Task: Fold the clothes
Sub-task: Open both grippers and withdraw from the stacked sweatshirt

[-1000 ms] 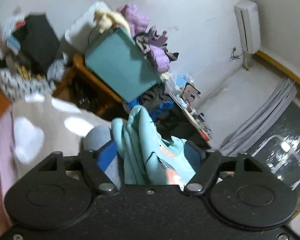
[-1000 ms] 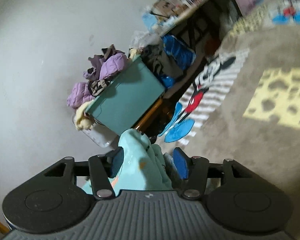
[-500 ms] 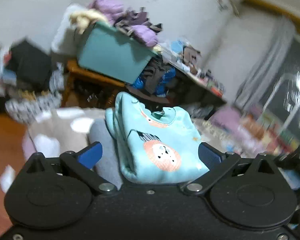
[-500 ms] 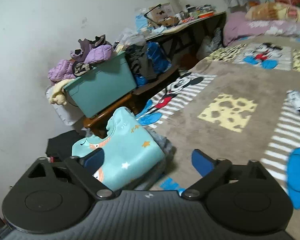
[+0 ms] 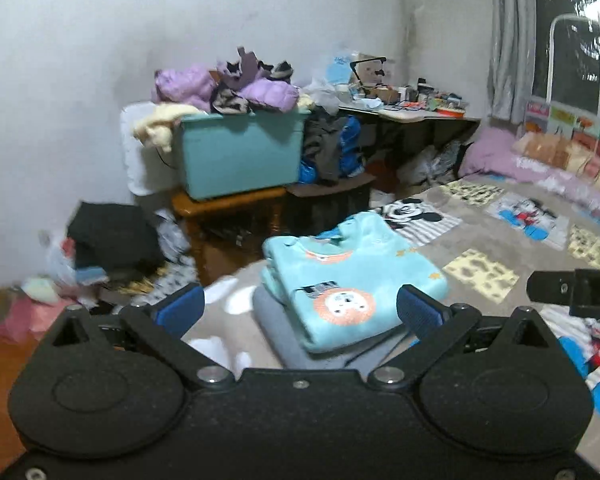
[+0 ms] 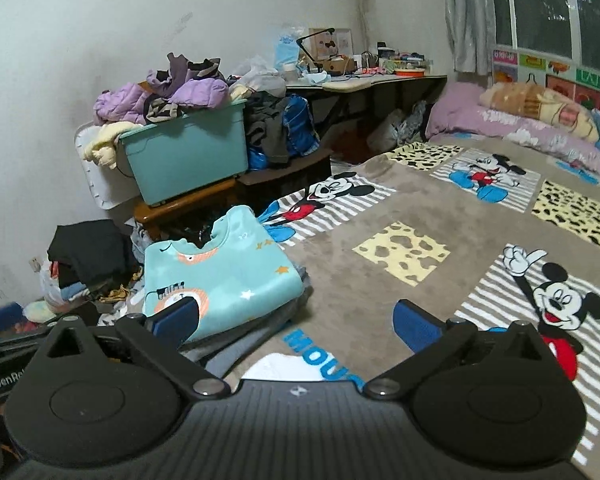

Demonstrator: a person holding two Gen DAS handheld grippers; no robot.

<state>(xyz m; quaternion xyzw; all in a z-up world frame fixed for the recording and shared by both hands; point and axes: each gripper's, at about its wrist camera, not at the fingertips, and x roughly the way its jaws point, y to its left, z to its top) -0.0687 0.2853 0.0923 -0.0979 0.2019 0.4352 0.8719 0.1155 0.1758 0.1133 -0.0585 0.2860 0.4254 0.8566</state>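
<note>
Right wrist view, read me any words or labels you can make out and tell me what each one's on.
"MOUS", cut off by the right gripper: blue letters on the cartoon blanket.
"GenRo", cut off: white print on the left gripper at the frame's left edge.
Window posters and desk boxes: too blurred to read.

left tool: jaws wide, empty | folded teal sweatshirt: atop grey garment

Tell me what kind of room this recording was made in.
Most likely a lived-in bedroom. A cartoon-mouse blanket covers a wide bed with a pillow near the window, a teal bin overflows with clothes, and a cluttered desk stands against the wall.
</note>
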